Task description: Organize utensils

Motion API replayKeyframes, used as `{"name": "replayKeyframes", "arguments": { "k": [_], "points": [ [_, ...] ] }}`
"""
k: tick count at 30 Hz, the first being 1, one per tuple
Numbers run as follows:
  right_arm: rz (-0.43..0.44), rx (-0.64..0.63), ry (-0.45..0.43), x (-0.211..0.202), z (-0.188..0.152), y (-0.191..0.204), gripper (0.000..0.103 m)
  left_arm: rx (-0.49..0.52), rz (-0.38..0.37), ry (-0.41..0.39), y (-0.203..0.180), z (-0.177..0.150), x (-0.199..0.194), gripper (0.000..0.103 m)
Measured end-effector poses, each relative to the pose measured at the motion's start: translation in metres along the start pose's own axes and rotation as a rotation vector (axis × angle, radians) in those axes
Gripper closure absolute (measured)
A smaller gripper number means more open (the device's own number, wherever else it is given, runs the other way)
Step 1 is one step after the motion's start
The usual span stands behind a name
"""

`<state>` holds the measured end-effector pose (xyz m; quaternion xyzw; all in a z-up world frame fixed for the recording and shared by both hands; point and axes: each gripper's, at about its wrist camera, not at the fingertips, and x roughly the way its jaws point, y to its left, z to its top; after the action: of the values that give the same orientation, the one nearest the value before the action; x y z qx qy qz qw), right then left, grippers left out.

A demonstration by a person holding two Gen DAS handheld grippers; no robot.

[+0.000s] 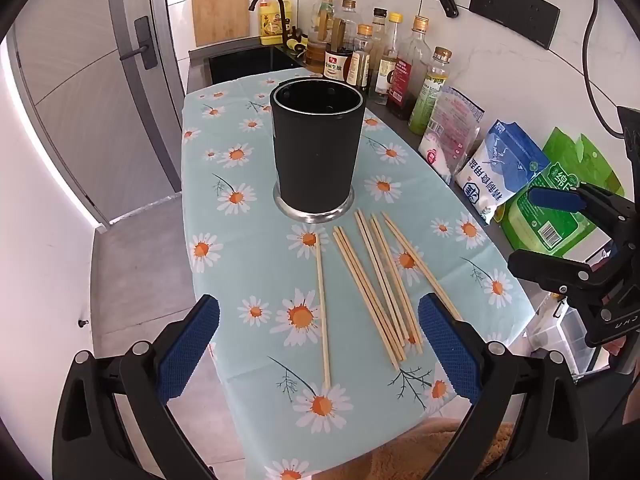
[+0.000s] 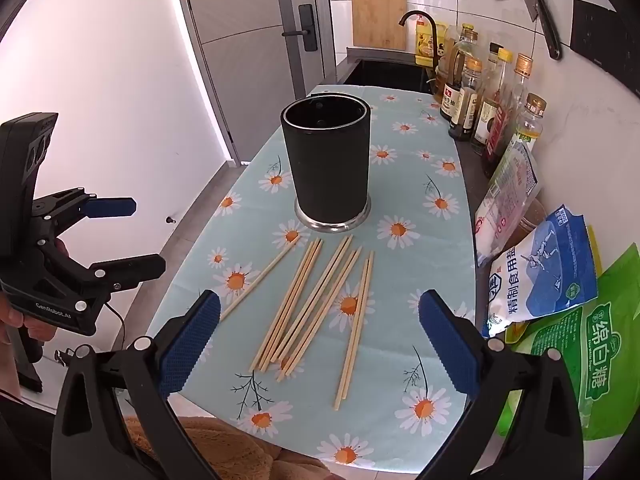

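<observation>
A black cylindrical utensil holder (image 1: 316,152) with a steel base stands upright and empty on the daisy tablecloth (image 1: 248,264); it also shows in the right wrist view (image 2: 328,168). Several wooden chopsticks (image 1: 380,284) lie loose in front of it, one chopstick (image 1: 322,312) apart to the left. They also show in the right wrist view (image 2: 316,304). My left gripper (image 1: 320,344) is open and empty, above the near ends of the chopsticks. My right gripper (image 2: 320,340) is open and empty, above the chopsticks. Each gripper shows in the other's view, the right (image 1: 560,232) and the left (image 2: 128,236).
Oil and sauce bottles (image 1: 384,60) line the right wall. Bags of salt (image 1: 500,164) and sugar (image 1: 560,200) lie along the right edge. A sink with a faucet (image 1: 276,12) sits behind the table. A door (image 1: 100,80) is at left.
</observation>
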<state>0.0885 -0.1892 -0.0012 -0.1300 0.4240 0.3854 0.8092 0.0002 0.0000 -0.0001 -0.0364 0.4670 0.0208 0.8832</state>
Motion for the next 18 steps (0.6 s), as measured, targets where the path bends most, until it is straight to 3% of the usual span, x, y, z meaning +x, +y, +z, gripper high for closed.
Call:
{"name": "replayKeyframes", "arguments": {
  "k": [18],
  "points": [
    [0.001,-0.004,0.011,0.0006,0.0007,-0.0005,0.004,-0.026,-0.007,-0.005,0.0027,-0.0005,0.0000,0.006]
  ]
}}
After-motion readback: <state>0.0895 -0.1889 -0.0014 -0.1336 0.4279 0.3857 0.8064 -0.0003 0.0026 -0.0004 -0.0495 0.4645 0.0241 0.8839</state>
